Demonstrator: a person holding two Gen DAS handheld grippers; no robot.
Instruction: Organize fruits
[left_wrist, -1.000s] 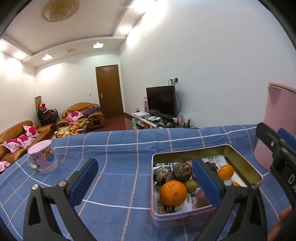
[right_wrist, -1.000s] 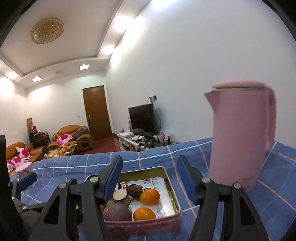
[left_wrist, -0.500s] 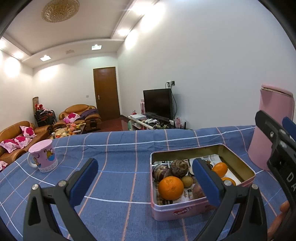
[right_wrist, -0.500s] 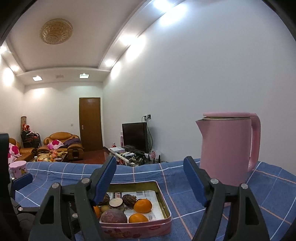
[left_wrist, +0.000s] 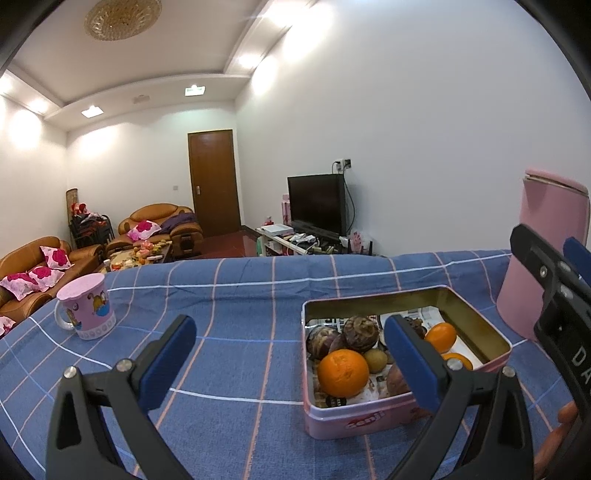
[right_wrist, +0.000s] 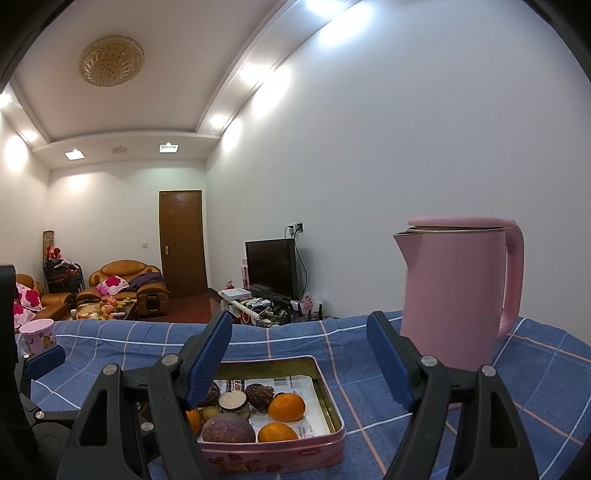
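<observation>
- The pink mug (left_wrist: 86, 312) stands far left on the blue checked desk (left_wrist: 240, 295), well apart from the fruit.
- The left gripper (left_wrist: 290, 363) hangs low over the cloth, fingers (left_wrist: 168, 360) spread wide with nothing between them.
- The pink tin (right_wrist: 317, 448) sits mid-desk; in it lie a large orange (left_wrist: 343, 372), two smaller oranges, dark knobbly fruits and a purple one (right_wrist: 228, 428).
- The right gripper (right_wrist: 299, 363) points level above the tin's far end, fingers parted and empty.
- The pink kettle (right_wrist: 458, 291) stands right of the tin.
- Judged: the fruit looks gathered. Any next pick would mean tipping a gripper down and closing gently around one fruit.
</observation>
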